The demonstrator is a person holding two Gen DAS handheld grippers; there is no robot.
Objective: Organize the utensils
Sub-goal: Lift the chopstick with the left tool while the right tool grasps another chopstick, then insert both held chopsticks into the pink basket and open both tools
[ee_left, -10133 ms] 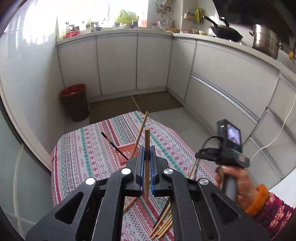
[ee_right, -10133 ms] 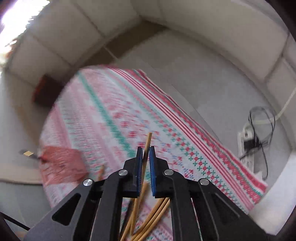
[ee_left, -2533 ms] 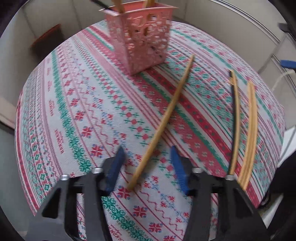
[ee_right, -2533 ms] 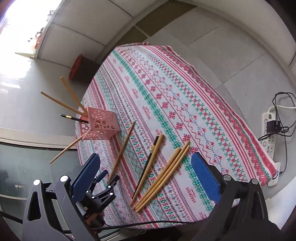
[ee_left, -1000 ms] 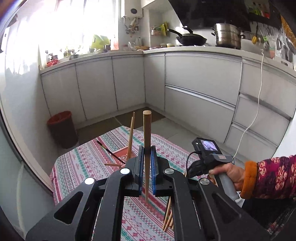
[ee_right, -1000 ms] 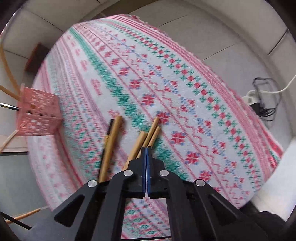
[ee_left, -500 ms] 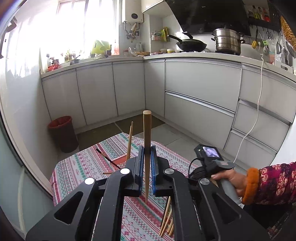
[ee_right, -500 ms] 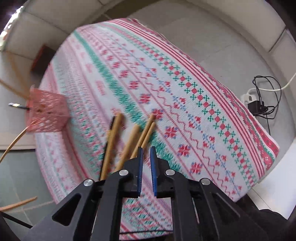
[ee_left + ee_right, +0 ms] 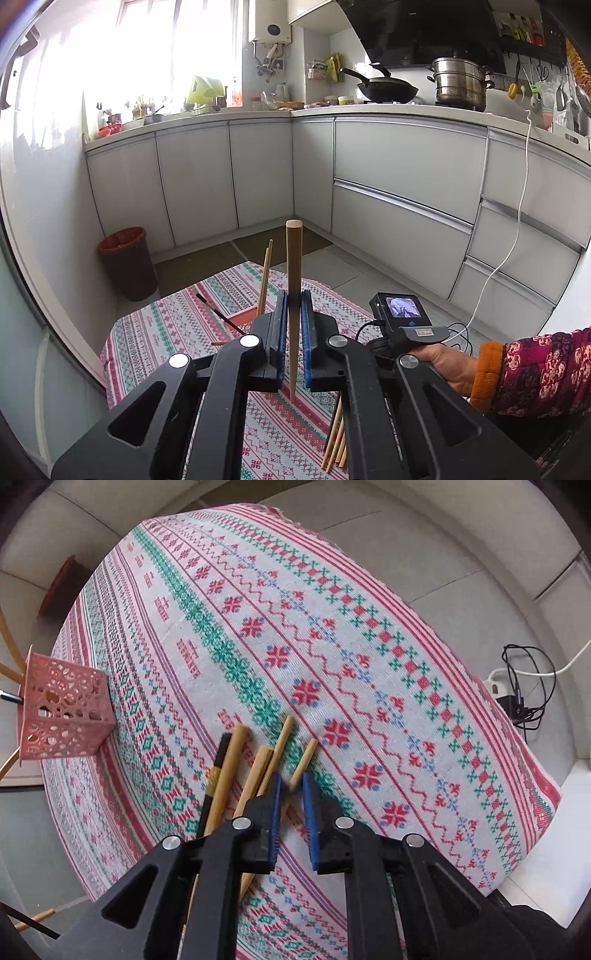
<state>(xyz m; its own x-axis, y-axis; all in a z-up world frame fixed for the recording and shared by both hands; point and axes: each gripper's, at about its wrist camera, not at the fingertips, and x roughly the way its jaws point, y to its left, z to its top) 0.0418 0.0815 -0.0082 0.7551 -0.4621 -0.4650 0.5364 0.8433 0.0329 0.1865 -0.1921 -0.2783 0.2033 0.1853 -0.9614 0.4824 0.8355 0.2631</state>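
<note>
My left gripper [image 9: 293, 325] is shut on a wooden chopstick [image 9: 294, 280] and holds it upright above the table. Behind it the pink holder [image 9: 243, 320] shows only its rim, with chopsticks [image 9: 265, 280] standing in it. In the right wrist view the pink perforated holder [image 9: 62, 710] stands at the table's left edge. Several wooden chopsticks and one black one [image 9: 251, 764] lie on the patterned cloth. My right gripper [image 9: 291, 782] is slightly open, low over the rightmost chopstick [image 9: 303, 762], its jaws on either side of it.
The table has a red, green and white patterned cloth [image 9: 332, 635]. A red bin [image 9: 127, 262] stands on the floor by the cabinets. A power strip with cables [image 9: 513, 698] lies on the floor right of the table.
My right gripper has opened from shut to a narrow gap and dropped closer to the chopsticks. My left gripper has tilted up a little, still holding its chopstick.
</note>
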